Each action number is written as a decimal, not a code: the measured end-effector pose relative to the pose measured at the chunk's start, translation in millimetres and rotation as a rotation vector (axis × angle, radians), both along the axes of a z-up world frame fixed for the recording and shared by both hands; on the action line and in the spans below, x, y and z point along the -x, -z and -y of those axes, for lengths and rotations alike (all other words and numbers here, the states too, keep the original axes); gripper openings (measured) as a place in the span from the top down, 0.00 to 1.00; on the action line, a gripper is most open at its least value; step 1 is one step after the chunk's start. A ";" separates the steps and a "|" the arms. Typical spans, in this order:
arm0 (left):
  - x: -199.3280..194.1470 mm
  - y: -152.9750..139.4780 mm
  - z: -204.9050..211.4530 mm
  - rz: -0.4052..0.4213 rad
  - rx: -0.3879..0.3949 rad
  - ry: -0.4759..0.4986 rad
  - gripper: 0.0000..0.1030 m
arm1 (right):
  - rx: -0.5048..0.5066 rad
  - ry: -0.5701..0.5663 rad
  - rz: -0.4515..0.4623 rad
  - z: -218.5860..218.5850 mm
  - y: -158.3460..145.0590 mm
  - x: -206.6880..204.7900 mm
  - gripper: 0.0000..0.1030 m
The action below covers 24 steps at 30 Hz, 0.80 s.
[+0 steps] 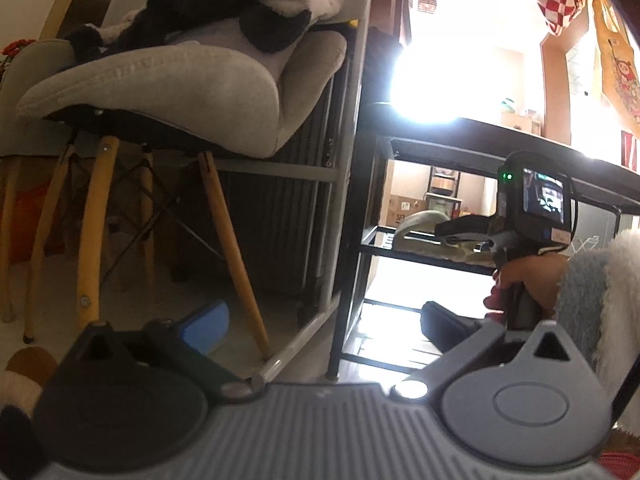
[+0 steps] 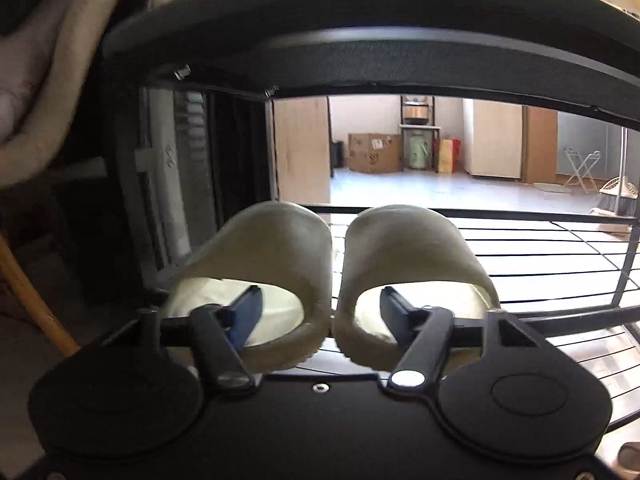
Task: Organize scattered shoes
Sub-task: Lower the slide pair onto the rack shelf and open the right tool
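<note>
A pair of pale cream, soft-looking open-backed slippers [image 2: 332, 276] stood side by side on the black wire middle shelf [image 2: 520, 248] of a black metal shoe rack [image 2: 360, 40], close to its near left corner, toes towards the far edge and heels at the near rail. The two slippers touched along their inner sides.

The right gripper [image 2: 320, 312] was reaching in from the near edge with one blue-padded finger [image 2: 244, 312] inside the opening of the left slipper and the other finger inside the right one, so the two touching inner walls sat between the fingers. The fingers stood at a middling width; whether the pads actually pressed on those walls could not be told (the slipper uppers hid the contact).

From the left wrist view, the right gripper [image 1: 460, 230] appeared at the same shelf [image 1: 420, 258], held by a hand [image 1: 528, 288] emerging from a fluffy blue-and-white sleeve [image 1: 600, 280], with the cream slippers [image 1: 424, 232] just ahead of it. The left gripper [image 1: 320, 320] hung low beside the rack, near a grey upholstered chair with wooden legs [image 1: 168, 92] that carried a black-and-white plush heap [image 1: 224, 12]. Its fingers stood wide apart, one blue pad [image 1: 206, 326] showing, with nothing between them.
</note>
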State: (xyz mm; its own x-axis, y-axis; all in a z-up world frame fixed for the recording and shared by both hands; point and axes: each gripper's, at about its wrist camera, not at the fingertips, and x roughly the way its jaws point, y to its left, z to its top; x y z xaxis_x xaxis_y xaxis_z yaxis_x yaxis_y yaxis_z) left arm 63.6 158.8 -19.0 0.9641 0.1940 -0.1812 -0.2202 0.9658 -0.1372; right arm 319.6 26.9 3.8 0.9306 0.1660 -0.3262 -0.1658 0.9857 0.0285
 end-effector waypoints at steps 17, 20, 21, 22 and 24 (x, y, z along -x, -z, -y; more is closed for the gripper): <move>-4.2 5.6 -6.9 -0.012 0.004 -0.022 0.00 | 0.249 0.011 0.194 -77.0 34.2 -2.0 0.73; -5.0 7.5 -7.3 -0.019 0.004 -0.023 0.00 | 0.238 0.010 0.209 -76.9 36.5 -7.4 0.73; -5.3 8.0 -6.8 -0.021 0.001 -0.022 0.00 | 0.227 0.016 0.207 -76.7 35.0 -15.0 0.73; -5.3 8.6 -6.2 -0.021 -0.003 -0.020 0.00 | 0.219 0.022 0.204 -76.5 33.8 -19.9 0.73; -4.9 10.0 -4.6 -0.020 -0.013 -0.019 0.00 | 0.177 0.033 0.182 -74.8 29.7 -34.6 0.73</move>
